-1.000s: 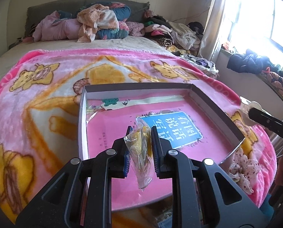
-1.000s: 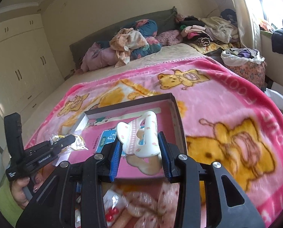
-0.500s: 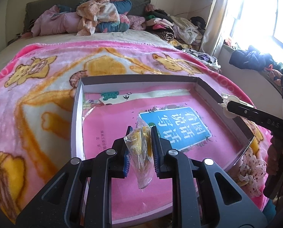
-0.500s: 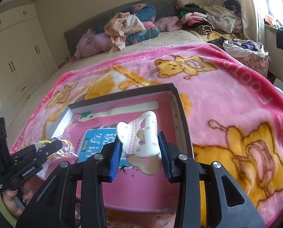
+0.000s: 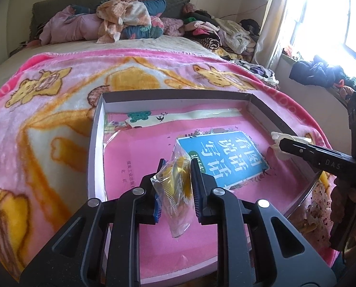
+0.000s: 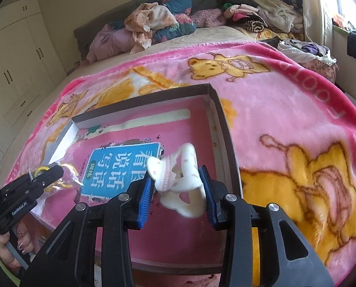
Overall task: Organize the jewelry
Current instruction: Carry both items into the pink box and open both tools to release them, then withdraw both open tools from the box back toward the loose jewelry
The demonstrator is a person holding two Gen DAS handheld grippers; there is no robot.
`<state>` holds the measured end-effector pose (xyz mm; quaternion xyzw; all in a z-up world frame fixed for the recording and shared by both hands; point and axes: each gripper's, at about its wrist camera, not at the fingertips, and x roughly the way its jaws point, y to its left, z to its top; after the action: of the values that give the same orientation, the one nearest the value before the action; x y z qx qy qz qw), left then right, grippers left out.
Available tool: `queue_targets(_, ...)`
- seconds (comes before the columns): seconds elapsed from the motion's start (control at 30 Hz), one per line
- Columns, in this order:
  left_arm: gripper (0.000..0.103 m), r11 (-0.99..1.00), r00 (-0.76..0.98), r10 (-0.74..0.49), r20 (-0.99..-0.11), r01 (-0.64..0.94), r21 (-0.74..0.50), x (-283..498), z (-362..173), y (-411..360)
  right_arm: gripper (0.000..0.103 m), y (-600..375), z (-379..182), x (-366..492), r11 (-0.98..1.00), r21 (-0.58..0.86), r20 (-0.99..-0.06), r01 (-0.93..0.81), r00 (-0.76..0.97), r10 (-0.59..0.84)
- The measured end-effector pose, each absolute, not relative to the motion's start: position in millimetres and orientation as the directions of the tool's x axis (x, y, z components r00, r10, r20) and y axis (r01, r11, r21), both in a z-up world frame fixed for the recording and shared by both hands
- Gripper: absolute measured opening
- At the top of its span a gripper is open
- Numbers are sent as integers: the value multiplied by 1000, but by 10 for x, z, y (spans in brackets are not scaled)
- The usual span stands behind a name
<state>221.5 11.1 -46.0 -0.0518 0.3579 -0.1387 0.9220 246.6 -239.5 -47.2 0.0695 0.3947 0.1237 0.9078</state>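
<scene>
My left gripper is clamped on a small clear bag with yellow pieces inside, low in the centre of the left wrist view, hanging over the near part of the open box on the bed. My right gripper is closed on a white hair claw at lower centre of its view, just inside the box's right wall; in the left view it shows at the right edge. The bag should be light, limp and slippery, so I judge it will sag and swing, and the pinch belongs across the filled middle, as it is now, not on the loose film. The claw looks like stiff plastic, light and sprung; the pads sit on its two outer shells, which I reckon is the safe hold, since squeezing the tail ends would open it. Both grippers point forward and downward toward the box's pink floor, the left one over the near left, the right one over the right side. A blue booklet lies flat between them. A hand on the left gripper's handle shows at lower left.
</scene>
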Motion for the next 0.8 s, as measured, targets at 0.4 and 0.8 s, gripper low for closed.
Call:
queue_targets(0.4,37,963,714,-270,-646,201,-179,2143,-471,165,65,-2422,-346,2158,953,244,-643,-182,705,299)
queue_targets(0.8,70,967,755,-254,-604,186,-175,1900,-281,163,88,-2469,-202,1673,951,259,-586,-172,755,296)
